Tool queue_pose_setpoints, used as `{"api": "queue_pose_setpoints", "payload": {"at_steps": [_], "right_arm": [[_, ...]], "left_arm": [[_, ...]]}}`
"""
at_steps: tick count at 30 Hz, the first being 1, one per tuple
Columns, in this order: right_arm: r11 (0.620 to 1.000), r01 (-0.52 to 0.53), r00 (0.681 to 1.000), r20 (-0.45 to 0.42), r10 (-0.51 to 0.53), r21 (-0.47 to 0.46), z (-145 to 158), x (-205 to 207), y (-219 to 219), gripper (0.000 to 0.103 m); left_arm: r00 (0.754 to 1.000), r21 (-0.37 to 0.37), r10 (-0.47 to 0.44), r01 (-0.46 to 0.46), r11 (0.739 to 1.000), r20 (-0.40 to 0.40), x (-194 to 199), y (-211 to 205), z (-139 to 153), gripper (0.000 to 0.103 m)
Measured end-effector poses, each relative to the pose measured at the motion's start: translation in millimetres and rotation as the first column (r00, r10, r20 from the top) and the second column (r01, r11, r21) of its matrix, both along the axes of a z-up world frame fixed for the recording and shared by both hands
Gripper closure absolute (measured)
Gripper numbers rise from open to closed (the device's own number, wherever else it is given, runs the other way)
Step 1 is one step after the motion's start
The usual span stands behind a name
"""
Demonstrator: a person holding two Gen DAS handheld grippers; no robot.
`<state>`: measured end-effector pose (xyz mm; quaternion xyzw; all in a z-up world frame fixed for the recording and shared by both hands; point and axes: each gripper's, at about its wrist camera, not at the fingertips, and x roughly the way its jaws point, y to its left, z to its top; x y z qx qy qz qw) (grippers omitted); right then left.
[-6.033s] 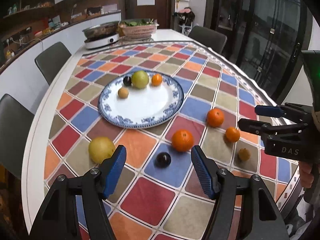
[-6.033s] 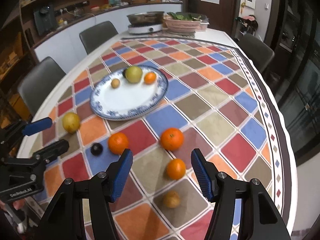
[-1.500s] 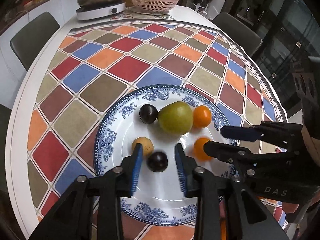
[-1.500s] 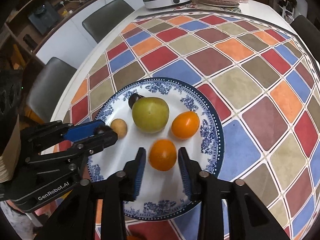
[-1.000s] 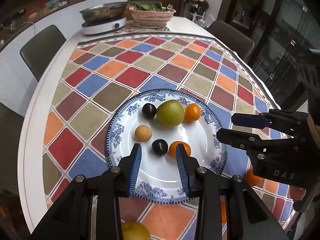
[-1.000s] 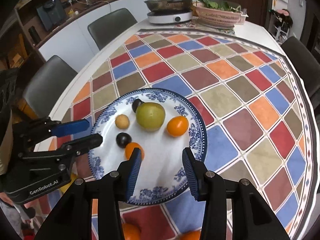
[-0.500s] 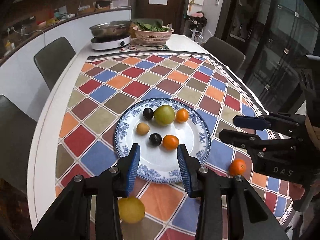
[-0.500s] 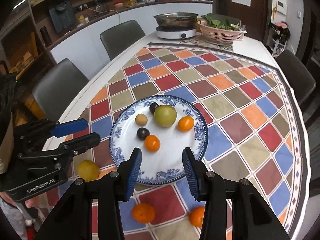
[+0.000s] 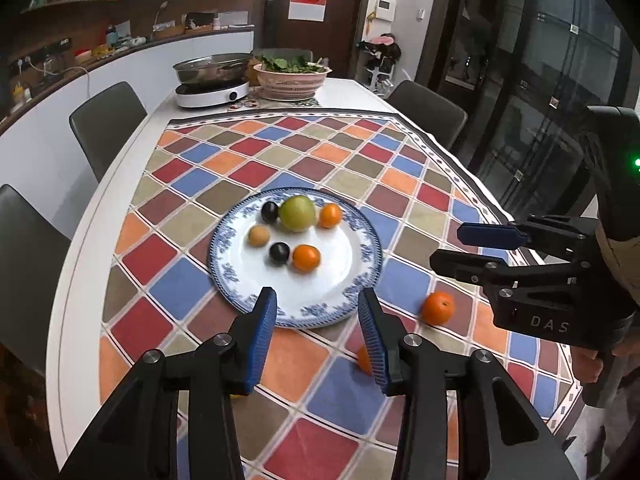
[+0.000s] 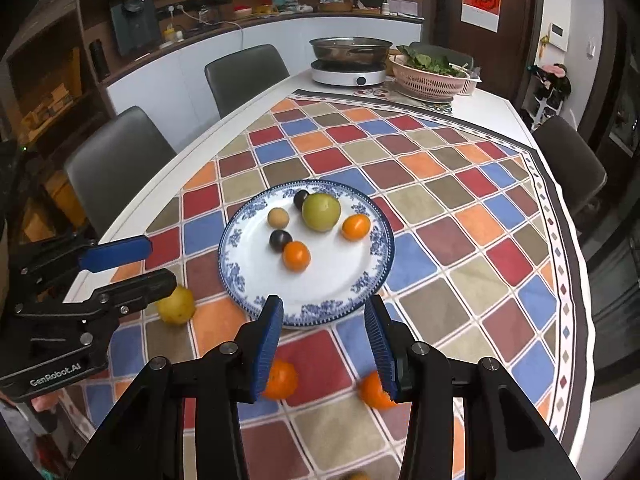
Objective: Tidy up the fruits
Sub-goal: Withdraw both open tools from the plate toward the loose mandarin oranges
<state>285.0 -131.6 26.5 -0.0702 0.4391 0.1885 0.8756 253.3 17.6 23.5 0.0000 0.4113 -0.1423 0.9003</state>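
The blue-rimmed plate (image 9: 362, 240) sits on the chequered tablecloth (image 9: 248, 168) of the table (image 9: 120, 184) and carries six fruits: a green apple (image 9: 297, 213) at the far side with a dark plum (image 9: 270, 212) touching its left and a small orange (image 9: 330, 215) just beside its right, a tan round fruit (image 9: 259, 235) nearer the left rim, and a second dark plum (image 9: 279, 253) touching an orange (image 9: 306, 257) near the middle. Off the plate, an orange (image 10: 280, 379) and another orange (image 10: 372, 390) lie on the cloth by the near edge, and a yellow pear-like fruit (image 10: 176, 305) rests to the left of the plate. The left tongs (image 9: 316, 334) hover spread and empty above the plate's near rim. The right tongs (image 10: 324, 344) hang likewise spread and empty. At the table's far end stand a steel pan on a white cooker (image 9: 212, 80) and a pink basket of greens (image 9: 294, 80).
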Motion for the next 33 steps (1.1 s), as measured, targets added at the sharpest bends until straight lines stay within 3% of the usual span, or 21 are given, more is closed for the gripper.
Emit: {"api": "queue_pose_setpoints", "payload": {"at_steps": [5, 17, 33], "right_arm": [[1.0, -0.007, 1.0, -0.003, 0.007, -0.023, -7.3, -13.4, -11.1, 0.054], [0.998, -0.01, 0.998, -0.059, 0.006, -0.061, -39.8, -30.6, -34.4, 0.054], [0.999, 0.02, 0.986, -0.165, -0.027, -0.044, -87.7, -24.9, -51.1, 0.054]], "left_arm": [[1.0, -0.006, -0.009, 0.009, 1.0, -0.011, -12.1, -11.1, -8.7, 0.059], [0.995, 0.01, -0.072, 0.072, 0.997, -0.068, -26.5, -38.7, -45.6, 0.059], [0.975, 0.01, -0.115, 0.119, 0.993, -0.191, -14.4, -58.2, -94.0, 0.059]]}}
